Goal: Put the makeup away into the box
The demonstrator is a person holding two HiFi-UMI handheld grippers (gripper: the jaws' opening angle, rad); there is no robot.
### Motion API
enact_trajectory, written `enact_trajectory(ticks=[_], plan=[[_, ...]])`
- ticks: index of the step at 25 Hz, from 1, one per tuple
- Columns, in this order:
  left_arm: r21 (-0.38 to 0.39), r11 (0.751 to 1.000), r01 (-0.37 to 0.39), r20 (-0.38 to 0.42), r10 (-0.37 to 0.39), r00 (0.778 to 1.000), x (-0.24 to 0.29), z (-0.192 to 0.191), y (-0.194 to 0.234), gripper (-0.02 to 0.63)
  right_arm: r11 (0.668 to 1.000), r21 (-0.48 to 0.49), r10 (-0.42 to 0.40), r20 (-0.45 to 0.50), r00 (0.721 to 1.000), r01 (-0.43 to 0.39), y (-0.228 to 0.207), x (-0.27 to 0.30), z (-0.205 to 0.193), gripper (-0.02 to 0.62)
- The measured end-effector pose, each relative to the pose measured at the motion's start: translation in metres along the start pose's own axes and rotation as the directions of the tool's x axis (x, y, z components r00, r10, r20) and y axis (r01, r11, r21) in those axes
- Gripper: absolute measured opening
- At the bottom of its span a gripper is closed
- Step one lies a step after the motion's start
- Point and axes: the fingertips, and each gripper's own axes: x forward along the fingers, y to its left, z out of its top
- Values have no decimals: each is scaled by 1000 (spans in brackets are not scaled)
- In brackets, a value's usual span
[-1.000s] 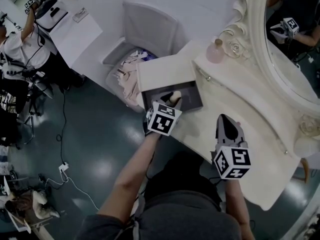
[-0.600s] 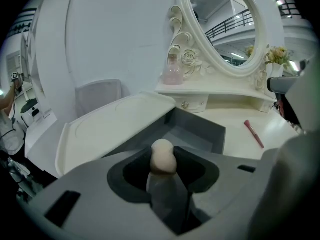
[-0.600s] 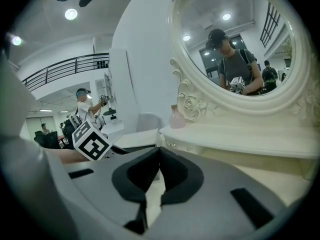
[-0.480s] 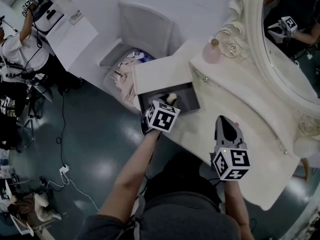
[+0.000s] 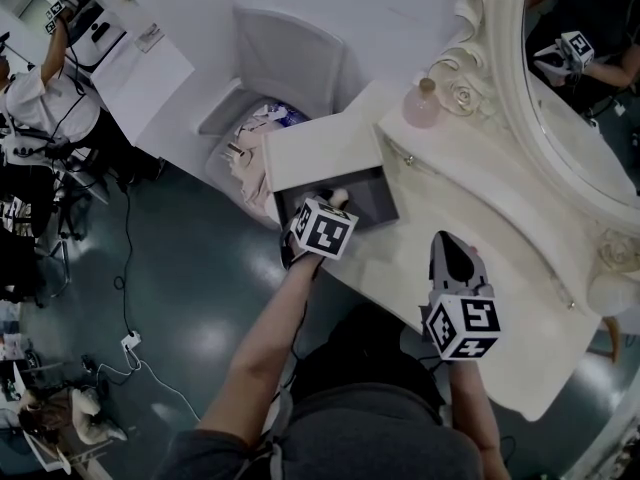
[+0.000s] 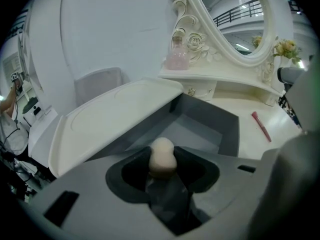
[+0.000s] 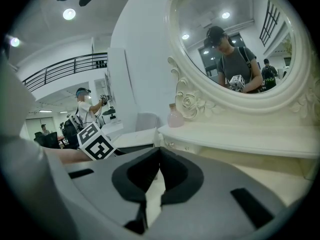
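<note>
A beige egg-shaped makeup sponge (image 6: 162,156) sits between the pads of my left gripper (image 6: 162,165), which is shut on it. In the head view the left gripper (image 5: 335,206) holds the sponge (image 5: 339,197) tilted down over the open grey box (image 5: 383,206), just above its inside. The box (image 6: 228,130) has a white lid (image 6: 115,115) flipped open to the left. A red makeup pencil (image 6: 261,126) lies on the white dressing table to the box's right. My right gripper (image 5: 452,243) hovers over the table front, shut and empty (image 7: 159,153).
A pink bottle (image 5: 424,104) stands at the back by the ornate oval mirror (image 5: 580,88). A grey bin with cloth (image 5: 262,133) stands on the floor left of the table (image 5: 500,208). People work at a far bench (image 5: 40,88).
My left gripper has dipped a little toward the box, still holding the sponge. The right gripper has stayed where it was.
</note>
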Motion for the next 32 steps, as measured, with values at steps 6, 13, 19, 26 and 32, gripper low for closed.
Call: enact_trajectory(ticks=[6,13,19,26,32], plan=[[-16,999,39,-29,-39,999,1,-5,-2,155,1000,7,-4,3,1000,4,-1,0,2,5],[-28,999,41,55,-39,998,-10,8,-2,202,1000,12,-4,7,1000,4,-3,-2,2,5],[5,999,47,201,-48,979,-46,43,-19,209,1000,16,-22,20,1000,21,-6,-10,4,5],[49,990,132,353,-140,925,-74,89,-61,207,994,39,-100,46,994,98,-27,-34,4,5],[148,953,264,340,-300,891,-72,95,-133,209,975,81,-213,74,974,207,-57,-68,-1,5]])
